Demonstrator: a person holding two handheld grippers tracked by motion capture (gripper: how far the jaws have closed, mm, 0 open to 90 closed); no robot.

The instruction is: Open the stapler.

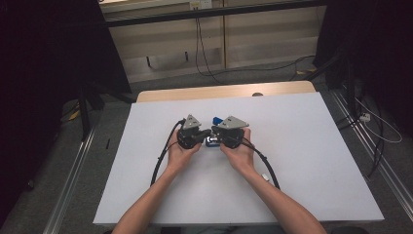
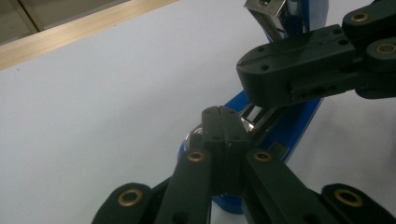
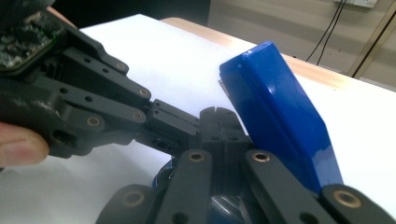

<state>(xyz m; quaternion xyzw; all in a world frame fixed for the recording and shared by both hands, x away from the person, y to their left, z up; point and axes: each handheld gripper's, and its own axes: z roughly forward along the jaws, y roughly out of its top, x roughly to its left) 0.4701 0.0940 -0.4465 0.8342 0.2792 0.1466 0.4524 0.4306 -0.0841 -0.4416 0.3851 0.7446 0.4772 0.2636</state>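
Note:
A blue stapler [image 1: 217,121] stands opened at the middle of the table. Its blue top arm [image 3: 280,116] is tilted up and its base [image 2: 292,133] lies flat with the metal magazine showing. My left gripper [image 1: 206,133] [image 2: 219,114] comes in from the left with its jaws shut together, tips right at the metal magazine. My right gripper [image 1: 215,132] [image 3: 218,114] comes in from the right, jaws likewise shut, beside the raised arm. The two grippers' tips meet over the stapler; whether either pinches a part of it is hidden.
A white sheet [image 1: 302,146] covers the table, with a wooden edge [image 1: 219,91] at the far side. Black cables [image 1: 163,156] trail from both grippers across the sheet. Dark stands and floor cables [image 1: 363,114] flank the table.

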